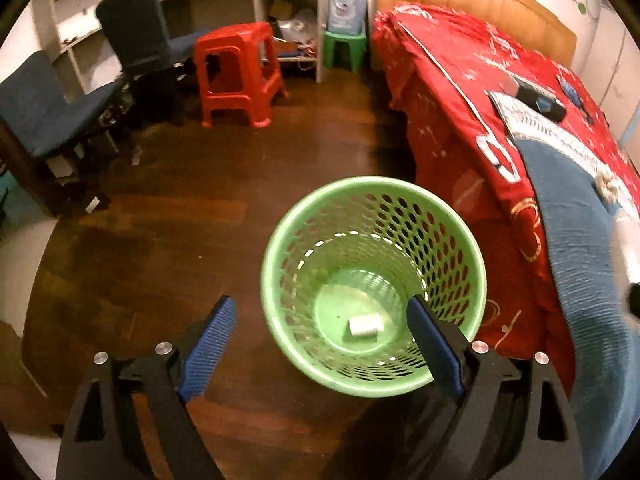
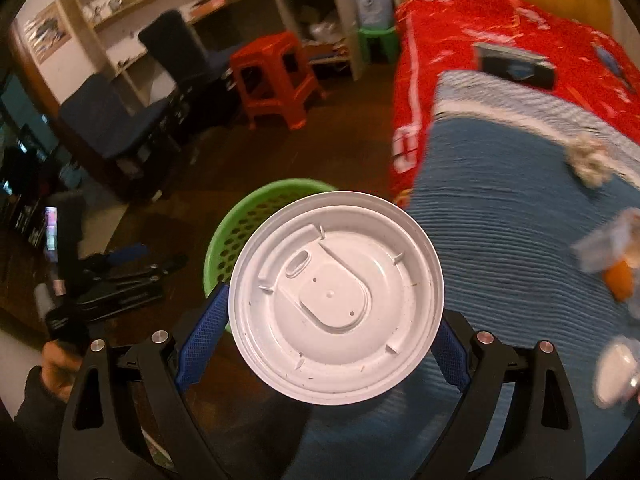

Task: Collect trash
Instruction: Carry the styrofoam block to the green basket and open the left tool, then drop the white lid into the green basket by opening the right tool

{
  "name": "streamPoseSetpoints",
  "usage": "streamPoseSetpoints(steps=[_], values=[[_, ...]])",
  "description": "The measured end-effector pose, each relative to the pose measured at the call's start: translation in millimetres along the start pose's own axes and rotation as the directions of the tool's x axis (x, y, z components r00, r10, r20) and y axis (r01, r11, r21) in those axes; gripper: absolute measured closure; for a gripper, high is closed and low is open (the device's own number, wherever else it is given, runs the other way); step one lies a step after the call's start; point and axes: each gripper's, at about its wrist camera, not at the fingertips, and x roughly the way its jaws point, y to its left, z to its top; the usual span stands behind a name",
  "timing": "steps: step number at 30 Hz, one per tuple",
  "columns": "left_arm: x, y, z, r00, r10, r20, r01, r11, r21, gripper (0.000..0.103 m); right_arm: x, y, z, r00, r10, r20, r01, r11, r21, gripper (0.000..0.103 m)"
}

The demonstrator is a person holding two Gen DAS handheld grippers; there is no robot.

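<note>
The green mesh wastebasket stands upright on the dark wooden floor, close beside the bed with its red quilt, and a small white block lies flat on its bottom. The left gripper hangs above the floor and the basket with its blue-padded jaws spread wide and nothing between them: one pad is over bare floor, the other in front of the basket's near rim. The right gripper grasps a round white plastic lid by its edges, underside toward the camera, both blue pads pressed against its rim. In the right wrist view the lid hides most of the basket, whose green rim shows behind and to the left of it. A blue ribbed blanket covers the near part of the bed; on it lie a crumpled whitish wad and some blurred clear and orange pieces near the right edge. A red stool and dark chairs stand further back by the shelves
</note>
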Motion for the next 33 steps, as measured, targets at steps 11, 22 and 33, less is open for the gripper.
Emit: streamPoseSetpoints(steps=[11,22,33], values=[[-14.5,45.4,-10.2,1.0,0.003,0.018,-0.001,0.992,-0.128,0.018,93.6,45.0,22.7,0.987,0.049,-0.153,-0.054,0.998,-0.031,0.013],[-20.8,39.2,-10.8,0.999,-0.012,0.035,0.015,0.993,-0.115,0.018,61.7,44.2,13.4,0.995,0.051,-0.09,-0.054,0.998,-0.031,0.011],[-46.7,-49.7,4.3,0.991,-0.109,0.084,0.105,0.993,0.053,0.018,-40.3,-48.5,-33.2,0.986,-0.142,0.091,0.129,0.983,0.132,0.011]])
